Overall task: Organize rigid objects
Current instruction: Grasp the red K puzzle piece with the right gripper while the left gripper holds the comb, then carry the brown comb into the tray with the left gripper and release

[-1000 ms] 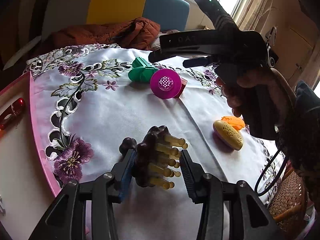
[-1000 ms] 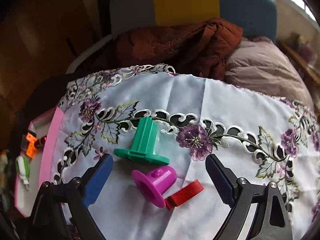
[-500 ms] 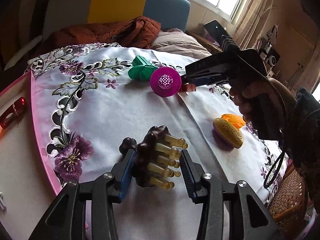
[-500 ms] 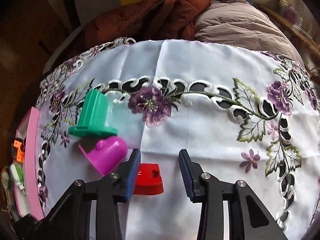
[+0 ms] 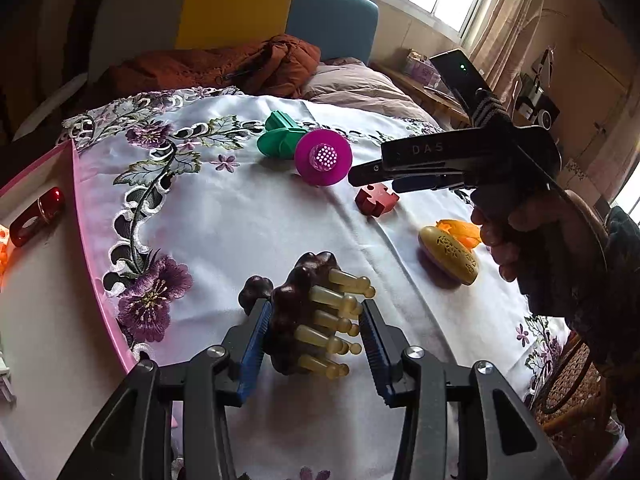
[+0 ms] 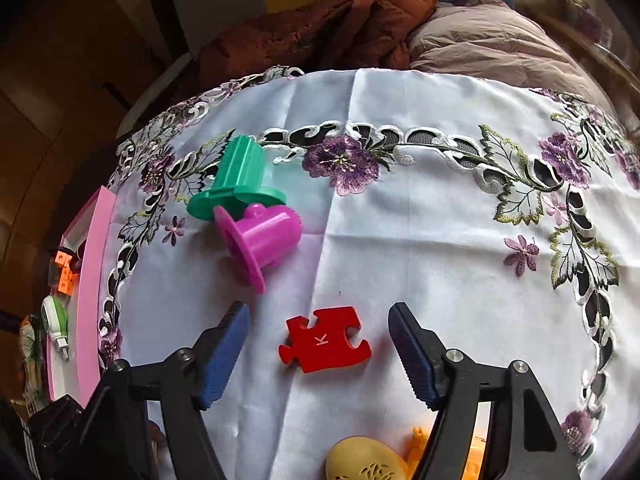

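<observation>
My left gripper (image 5: 314,322) is shut on a dark brown massager with yellow pegs (image 5: 310,312), held over the white embroidered cloth (image 5: 240,216). My right gripper (image 6: 320,344) is open and empty, its blue pads either side of a red puzzle piece (image 6: 325,339) lying flat on the cloth; the piece also shows in the left wrist view (image 5: 376,199), just below the right gripper (image 5: 360,172). A magenta cup-shaped toy (image 6: 260,238) lies on its side against a green one (image 6: 236,182).
A yellow oval piece (image 5: 450,254) and an orange toy (image 5: 460,230) lie on the cloth's right side. A pink-edged tray (image 6: 92,280) at the left holds small items. A brown jacket (image 5: 224,66) lies behind the table.
The right gripper closed on the red puzzle piece, dragged it nearer and away from the magenta toy, then opened wide and let it go. The left gripper stayed still with the massager.
</observation>
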Tool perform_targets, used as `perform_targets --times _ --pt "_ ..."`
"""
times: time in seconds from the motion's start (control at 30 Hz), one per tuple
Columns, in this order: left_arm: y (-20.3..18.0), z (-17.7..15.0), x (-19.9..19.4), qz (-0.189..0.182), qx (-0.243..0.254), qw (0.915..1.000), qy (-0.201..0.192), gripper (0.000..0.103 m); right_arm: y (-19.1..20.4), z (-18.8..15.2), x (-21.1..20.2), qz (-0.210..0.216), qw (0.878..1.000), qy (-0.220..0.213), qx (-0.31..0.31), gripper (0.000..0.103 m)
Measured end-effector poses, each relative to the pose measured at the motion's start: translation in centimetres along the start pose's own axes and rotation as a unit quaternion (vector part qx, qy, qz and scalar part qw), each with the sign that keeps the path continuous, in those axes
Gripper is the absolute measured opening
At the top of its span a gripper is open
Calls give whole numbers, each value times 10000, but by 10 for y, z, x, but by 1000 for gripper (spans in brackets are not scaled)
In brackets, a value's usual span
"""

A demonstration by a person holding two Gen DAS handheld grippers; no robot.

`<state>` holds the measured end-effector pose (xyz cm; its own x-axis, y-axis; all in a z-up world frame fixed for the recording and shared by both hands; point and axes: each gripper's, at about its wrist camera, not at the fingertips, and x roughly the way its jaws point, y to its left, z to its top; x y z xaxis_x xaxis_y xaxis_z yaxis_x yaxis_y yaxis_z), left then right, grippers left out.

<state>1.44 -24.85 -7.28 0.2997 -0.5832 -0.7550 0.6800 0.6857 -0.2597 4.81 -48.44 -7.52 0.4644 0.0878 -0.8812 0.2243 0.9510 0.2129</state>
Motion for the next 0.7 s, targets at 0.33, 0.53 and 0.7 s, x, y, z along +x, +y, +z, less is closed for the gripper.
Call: perform_targets --times 0.33,0.53,0.7 --pt "-4 -3 -16 93 74 9998 -141 45 16 -14 17 -536 9953 -230 -770 50" --pt "-2 -3 -35 133 18 9995 -279 45 17 -16 21 -443 9958 -335 -731 50" --pt "14 0 -60 175 -303 9983 -457 45 23 -18 23 -570 9934 -406 -911 49"
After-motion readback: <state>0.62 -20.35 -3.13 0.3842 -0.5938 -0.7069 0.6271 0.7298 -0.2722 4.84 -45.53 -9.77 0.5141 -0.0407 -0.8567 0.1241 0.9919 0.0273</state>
